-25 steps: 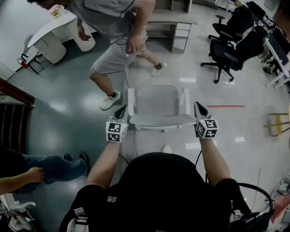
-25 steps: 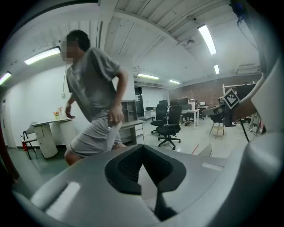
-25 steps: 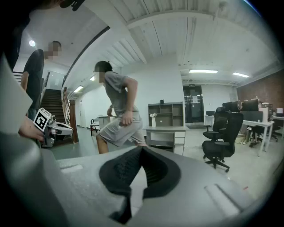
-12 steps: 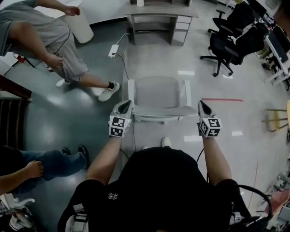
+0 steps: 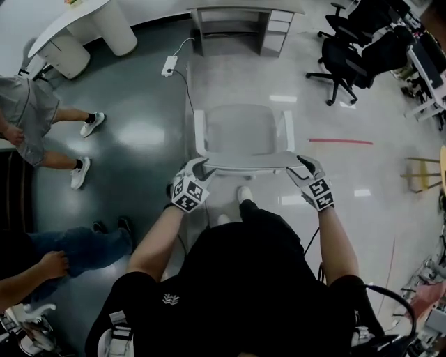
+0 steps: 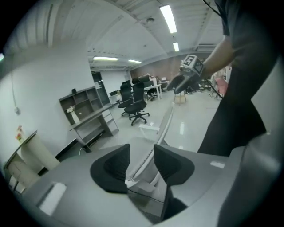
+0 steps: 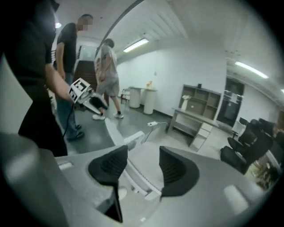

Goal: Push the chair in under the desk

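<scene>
A white chair with a grey seat stands on the floor, facing a grey desk farther ahead. Its backrest top edge is nearest me. My left gripper sits at that edge's left corner and my right gripper at its right corner. Both sets of jaws are opening. In the left gripper view the backrest rim runs between the jaws of the left gripper with gaps at the pads. In the right gripper view the rim likewise lies between the jaws of the right gripper.
A power strip and its cable lie on the floor left of the desk. A curved white desk stands at the far left, black office chairs at the far right. One person walks at the left; another is at the lower left.
Both grippers were shut beside the backrest; now they stand open astride its top edge. The chair and I are closer to the desk. The person in grey has walked off to the left.
</scene>
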The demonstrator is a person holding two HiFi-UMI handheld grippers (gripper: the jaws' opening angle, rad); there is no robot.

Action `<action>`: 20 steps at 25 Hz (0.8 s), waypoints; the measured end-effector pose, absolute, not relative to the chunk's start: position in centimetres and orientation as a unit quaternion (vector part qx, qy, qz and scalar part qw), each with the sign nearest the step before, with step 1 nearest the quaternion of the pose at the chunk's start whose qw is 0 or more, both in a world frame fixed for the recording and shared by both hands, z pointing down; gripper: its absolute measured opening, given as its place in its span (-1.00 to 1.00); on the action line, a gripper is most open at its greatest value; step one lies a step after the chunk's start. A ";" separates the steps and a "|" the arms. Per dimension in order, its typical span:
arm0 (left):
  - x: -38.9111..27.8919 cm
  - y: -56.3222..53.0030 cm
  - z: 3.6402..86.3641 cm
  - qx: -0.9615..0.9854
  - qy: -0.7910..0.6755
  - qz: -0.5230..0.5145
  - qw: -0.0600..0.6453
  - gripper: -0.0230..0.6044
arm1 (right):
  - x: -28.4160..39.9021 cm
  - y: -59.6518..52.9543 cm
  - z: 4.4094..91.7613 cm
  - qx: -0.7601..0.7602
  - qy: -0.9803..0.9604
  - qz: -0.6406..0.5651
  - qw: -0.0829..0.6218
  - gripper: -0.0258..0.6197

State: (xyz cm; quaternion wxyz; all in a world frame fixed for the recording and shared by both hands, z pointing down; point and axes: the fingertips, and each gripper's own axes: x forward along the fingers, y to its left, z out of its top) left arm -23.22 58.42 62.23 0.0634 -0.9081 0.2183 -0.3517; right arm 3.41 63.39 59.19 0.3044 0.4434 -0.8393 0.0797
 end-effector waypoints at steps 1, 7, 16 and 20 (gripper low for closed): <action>-23.0 58.8 63.0 -0.906 0.199 -0.367 0.073 -0.35 | 2.8 63.8 60.4 0.412 -0.844 0.074 0.334 -0.26; -21.7 58.6 66.9 -0.881 0.153 -0.440 0.087 -0.28 | 3.0 63.7 65.9 0.326 -0.830 0.039 0.451 -0.26; -20.5 56.5 69.8 -0.856 0.123 -0.494 0.091 -0.28 | 3.7 61.9 70.6 0.268 -0.813 0.069 0.513 -0.32; -20.6 56.2 70.1 -0.857 0.118 -0.496 0.075 -0.34 | 3.6 61.6 70.8 0.244 -0.817 0.070 0.518 -0.35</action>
